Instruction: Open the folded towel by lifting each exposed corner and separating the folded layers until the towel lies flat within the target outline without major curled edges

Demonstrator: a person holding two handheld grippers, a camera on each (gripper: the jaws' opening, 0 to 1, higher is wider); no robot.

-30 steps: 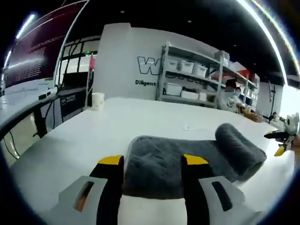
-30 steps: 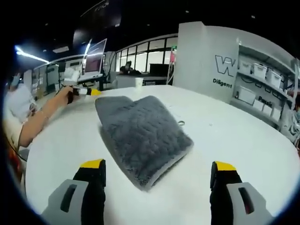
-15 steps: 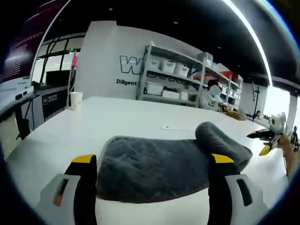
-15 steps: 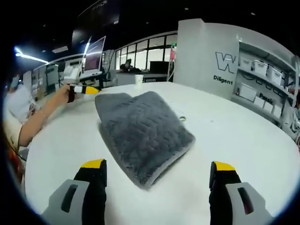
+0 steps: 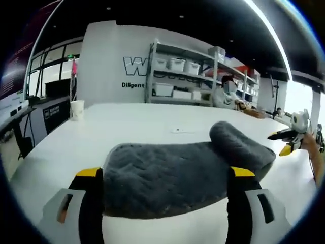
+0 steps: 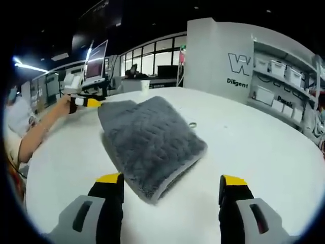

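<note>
The grey towel (image 5: 177,175) is seen lying folded on the white table (image 5: 127,122), one end rolled into a thick hump. In the left gripper view, the left gripper (image 5: 165,175) is held low at the near edge of the towel, its yellow-tipped jaws spread wide with nothing between them but the cloth's edge. In the right gripper view, the right gripper (image 6: 172,182) is likewise spread wide, just short of the towel's corner (image 6: 152,190). A paper cup (image 5: 77,109) and storage shelves (image 5: 188,76) are seen beyond.
</note>
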